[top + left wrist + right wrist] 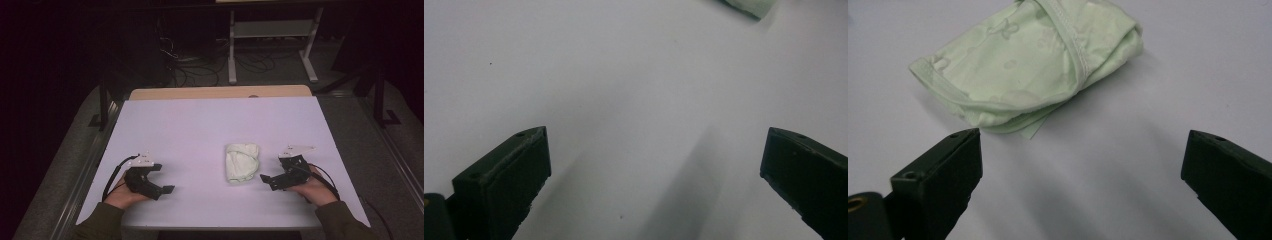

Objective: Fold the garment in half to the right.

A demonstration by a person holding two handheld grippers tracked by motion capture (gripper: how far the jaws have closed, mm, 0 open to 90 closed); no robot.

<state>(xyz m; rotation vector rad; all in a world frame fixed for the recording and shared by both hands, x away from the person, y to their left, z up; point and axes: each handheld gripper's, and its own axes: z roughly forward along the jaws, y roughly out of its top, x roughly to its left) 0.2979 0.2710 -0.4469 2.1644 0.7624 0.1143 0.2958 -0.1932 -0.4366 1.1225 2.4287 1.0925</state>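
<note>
I see folded cloth (242, 162) on desk (200, 125), right of middle, toward near edge. Right claw (266, 180) wide open, empty, just beside it; left claw (167, 190) open, empty. Risk: careless grab snags one layer, fold unravels.

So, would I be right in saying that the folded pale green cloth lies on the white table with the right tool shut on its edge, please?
Not quite: the right tool is open, not shut on the edge. The right gripper view shows its jaws standing wide apart, just short of the folded pale green cloth, with nothing between them. The cloth does lie on the white table.
</note>
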